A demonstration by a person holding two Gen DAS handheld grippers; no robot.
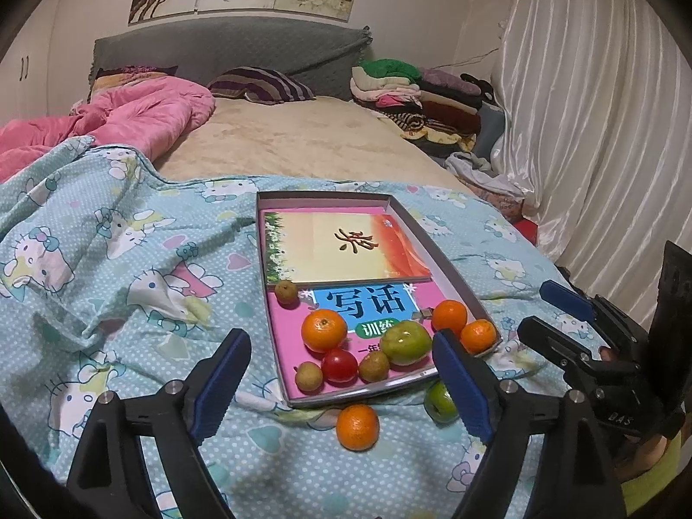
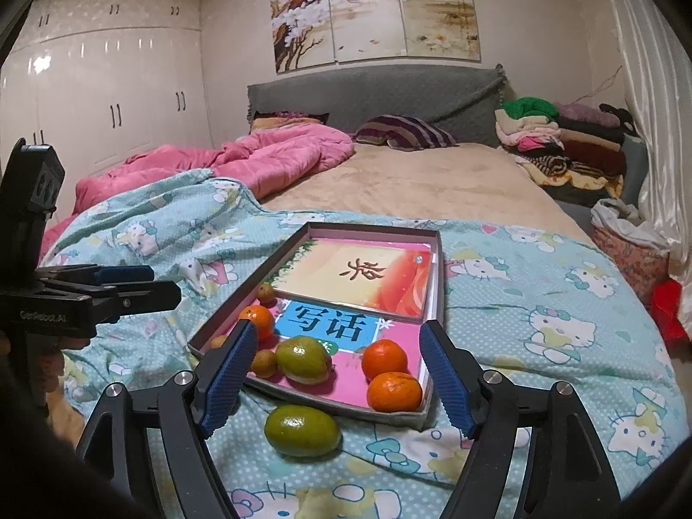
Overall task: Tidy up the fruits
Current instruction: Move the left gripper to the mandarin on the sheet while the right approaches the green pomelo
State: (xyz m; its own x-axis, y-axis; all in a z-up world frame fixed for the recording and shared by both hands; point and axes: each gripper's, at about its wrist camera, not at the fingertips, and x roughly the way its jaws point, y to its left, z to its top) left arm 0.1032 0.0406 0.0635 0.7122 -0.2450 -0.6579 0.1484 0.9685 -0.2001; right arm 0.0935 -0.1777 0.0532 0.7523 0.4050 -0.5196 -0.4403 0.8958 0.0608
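2 near wrist views, tray (image 1: 450, 259) shared

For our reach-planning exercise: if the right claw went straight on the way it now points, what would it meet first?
Probably the green fruit lying on the blanket just before the tray; the open right claw frames it, though depth is uncertain.

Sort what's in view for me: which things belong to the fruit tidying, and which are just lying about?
Job: shallow box, fruit inside it, loose orange, loose green fruit, left gripper, right gripper.
Lying about: pink quilt, striped pillow, folded clothes.
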